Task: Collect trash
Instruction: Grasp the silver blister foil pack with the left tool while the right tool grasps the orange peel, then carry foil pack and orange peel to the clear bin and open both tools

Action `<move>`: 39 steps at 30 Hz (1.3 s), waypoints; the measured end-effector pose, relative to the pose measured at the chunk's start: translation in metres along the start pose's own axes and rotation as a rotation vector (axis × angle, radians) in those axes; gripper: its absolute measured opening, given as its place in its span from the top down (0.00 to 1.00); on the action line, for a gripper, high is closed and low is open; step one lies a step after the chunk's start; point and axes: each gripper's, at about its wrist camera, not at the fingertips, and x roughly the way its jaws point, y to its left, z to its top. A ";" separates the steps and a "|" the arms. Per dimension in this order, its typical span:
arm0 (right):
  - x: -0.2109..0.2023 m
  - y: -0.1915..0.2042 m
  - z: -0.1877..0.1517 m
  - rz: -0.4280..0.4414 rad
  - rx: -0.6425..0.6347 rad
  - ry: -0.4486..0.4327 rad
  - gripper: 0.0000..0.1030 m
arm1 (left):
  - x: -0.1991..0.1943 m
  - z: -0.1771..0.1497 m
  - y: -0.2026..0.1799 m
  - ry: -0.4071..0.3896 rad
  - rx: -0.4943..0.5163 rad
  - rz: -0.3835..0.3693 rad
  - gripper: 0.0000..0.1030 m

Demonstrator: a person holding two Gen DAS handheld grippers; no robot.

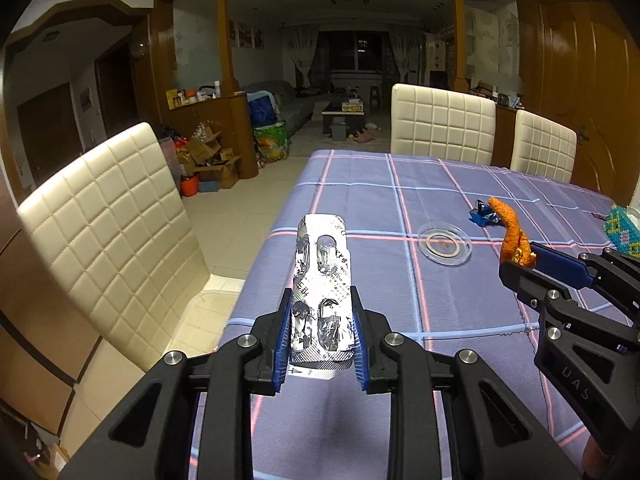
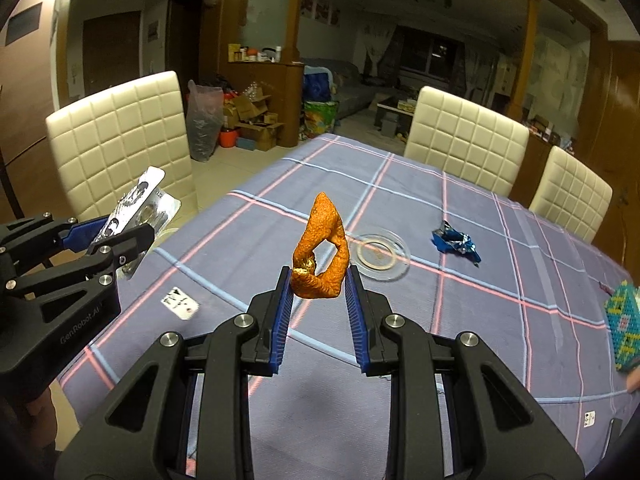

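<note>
My left gripper (image 1: pixel 320 300) is shut on a silver foil pill blister pack (image 1: pixel 322 280), which stands up between its blue pads above the table's left edge. It also shows at the left of the right wrist view (image 2: pixel 140 204). My right gripper (image 2: pixel 318 276) is shut on a curled orange peel (image 2: pixel 320 248) and holds it above the table. The peel also shows at the right of the left wrist view (image 1: pixel 514 236). A crumpled blue foil wrapper (image 2: pixel 456 242) lies on the checked purple tablecloth (image 2: pixel 440 320), and it shows in the left wrist view too (image 1: pixel 486 214).
A clear glass coaster dish (image 2: pixel 380 256) sits mid-table. A small white card (image 2: pixel 180 304) lies near the left edge, another (image 2: pixel 588 420) near the front right. A beaded blue-green box (image 2: pixel 624 328) stands at the right edge. Cream padded chairs (image 2: pixel 120 132) surround the table.
</note>
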 end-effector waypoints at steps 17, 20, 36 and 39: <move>-0.009 0.028 0.011 0.044 -0.049 -0.034 0.73 | -0.017 -0.004 0.014 -0.045 -0.007 0.046 0.75; -0.005 0.037 0.014 0.056 -0.065 -0.031 0.73 | -0.016 -0.005 0.022 -0.045 -0.017 0.059 0.75; 0.028 0.085 0.036 0.137 -0.138 -0.014 0.73 | 0.005 -0.014 0.078 0.002 -0.085 0.143 0.75; 0.036 0.094 0.043 0.157 -0.148 -0.008 0.73 | 0.009 -0.015 0.090 0.013 -0.103 0.158 0.75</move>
